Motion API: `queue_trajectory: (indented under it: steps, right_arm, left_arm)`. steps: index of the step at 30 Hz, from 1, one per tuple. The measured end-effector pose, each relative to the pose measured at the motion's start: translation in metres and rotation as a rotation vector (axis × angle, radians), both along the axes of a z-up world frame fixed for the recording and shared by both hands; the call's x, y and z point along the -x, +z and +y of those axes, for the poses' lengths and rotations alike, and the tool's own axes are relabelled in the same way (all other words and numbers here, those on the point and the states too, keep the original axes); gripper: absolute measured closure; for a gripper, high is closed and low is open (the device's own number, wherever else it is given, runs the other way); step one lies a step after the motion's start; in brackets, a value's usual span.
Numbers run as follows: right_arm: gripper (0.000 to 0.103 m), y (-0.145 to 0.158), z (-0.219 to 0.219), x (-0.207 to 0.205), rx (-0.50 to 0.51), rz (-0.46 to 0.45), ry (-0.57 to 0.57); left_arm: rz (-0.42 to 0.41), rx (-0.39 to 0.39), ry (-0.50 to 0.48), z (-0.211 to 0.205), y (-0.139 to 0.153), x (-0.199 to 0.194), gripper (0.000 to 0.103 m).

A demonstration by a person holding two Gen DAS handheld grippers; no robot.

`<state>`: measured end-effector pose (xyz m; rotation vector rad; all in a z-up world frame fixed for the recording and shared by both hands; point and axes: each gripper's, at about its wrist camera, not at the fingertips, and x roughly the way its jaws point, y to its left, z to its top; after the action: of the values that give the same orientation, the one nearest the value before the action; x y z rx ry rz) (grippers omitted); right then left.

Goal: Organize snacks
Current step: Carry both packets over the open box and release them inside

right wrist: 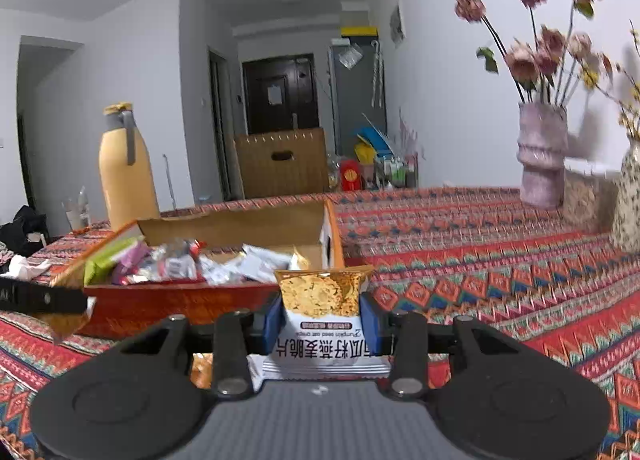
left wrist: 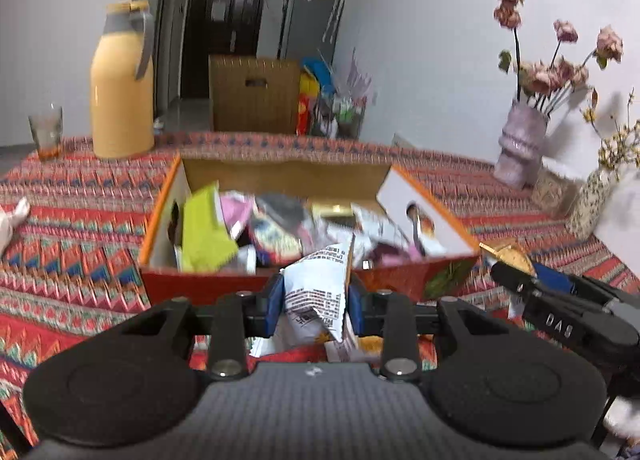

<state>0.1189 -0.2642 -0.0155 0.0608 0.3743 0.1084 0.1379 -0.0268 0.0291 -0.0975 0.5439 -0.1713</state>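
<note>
Holding one snack packet in each gripper — my left gripper [left wrist: 316, 300] clamps a white printed packet [left wrist: 318, 284], my right gripper [right wrist: 322, 322] an oat-crisp packet [right wrist: 320, 300] — both just before the open snack box [left wrist: 280, 179] on the patterned tablecloth [right wrist: 480, 260].

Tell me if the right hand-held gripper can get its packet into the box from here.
Probably yes: the right hand-held gripper holds the crisp packet just short of the open box, whose top is uncovered.

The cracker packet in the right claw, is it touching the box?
Cannot tell. In the right wrist view the cracker packet, pinched in the right claw, overlaps the box.
</note>
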Motion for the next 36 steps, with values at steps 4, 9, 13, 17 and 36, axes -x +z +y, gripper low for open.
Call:
queue_trajectory:
  steps: [4, 9, 13, 17, 36]
  right_arm:
    - [0.063, 0.014, 0.014, -0.007, 0.017, -0.026, 0.024]
    - [0.063, 0.032, 0.031, -0.023, 0.028, -0.054, 0.048]
    - [0.063, 0.041, 0.045, -0.041, 0.032, -0.056, 0.068]
    - [0.063, 0.047, 0.057, -0.059, 0.048, -0.067, 0.085]
    - [0.063, 0.021, 0.067, -0.120, 0.034, -0.006, 0.111]
  left_arm:
    - [-0.038, 0.001, 0.015, 0.000, 0.016, -0.008, 0.070]
    - [-0.083, -0.001, 0.030, 0.000, 0.030, -0.022, 0.070]
    - [-0.093, 0.004, 0.046, -0.001, 0.035, -0.038, 0.070]
    - [-0.102, 0.002, 0.073, 0.001, 0.038, -0.056, 0.070]
    - [-0.059, 0.014, 0.142, 0.014, -0.006, -0.119, 0.070]
